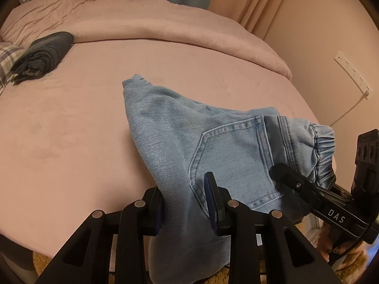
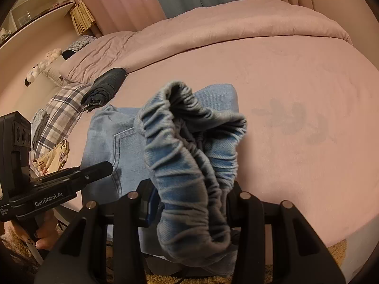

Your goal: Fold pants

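Starting over on the left, there's a dark rolled-up garment sitting near the far-left part of the bed, right next to a plaid pillow. The pink duvet is bunched along the far side of the mattress.

Moving in, the left claw has its two fingers pinched in on a fold of the light blue jeans, fabric packed between the pads, so it's gripping them at the near edge of the bed. The pants are draped from there across the sheet, back pocket facing up, with one corner reaching toward the middle of the mattress.

Further right, the right claw is clamped on the elastic waistband, which bunches up into a ruffled loop lifted off the bed in front of that camera. In the left wrist view you can see its finger pressed against the denim just beside the pocket.

Off on the far right there's a wall outlet strip with a cord hanging from it.
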A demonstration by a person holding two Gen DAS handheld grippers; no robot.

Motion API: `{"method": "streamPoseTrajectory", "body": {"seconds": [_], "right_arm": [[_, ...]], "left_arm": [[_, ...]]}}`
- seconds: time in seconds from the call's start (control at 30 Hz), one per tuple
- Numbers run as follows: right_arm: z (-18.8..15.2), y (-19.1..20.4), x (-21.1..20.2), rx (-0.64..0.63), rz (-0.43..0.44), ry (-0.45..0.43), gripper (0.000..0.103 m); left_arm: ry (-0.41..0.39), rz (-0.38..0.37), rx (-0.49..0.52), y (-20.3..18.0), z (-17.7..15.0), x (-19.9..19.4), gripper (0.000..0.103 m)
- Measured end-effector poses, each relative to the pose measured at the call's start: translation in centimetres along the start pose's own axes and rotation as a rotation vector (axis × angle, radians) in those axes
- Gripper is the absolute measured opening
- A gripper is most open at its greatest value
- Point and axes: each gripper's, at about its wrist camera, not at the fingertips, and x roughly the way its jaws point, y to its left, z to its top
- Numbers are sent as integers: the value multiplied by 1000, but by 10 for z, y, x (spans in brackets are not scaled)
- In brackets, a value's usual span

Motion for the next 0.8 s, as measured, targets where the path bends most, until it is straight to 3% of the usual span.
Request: {"method": "streamPoseTrajectory", "body": {"seconds": [0.8], "right_arm": [[8, 11, -4, 0, -21, -21, 44]], "left_arm": [[-27, -6, 19, 2, 3, -4, 29]]}}
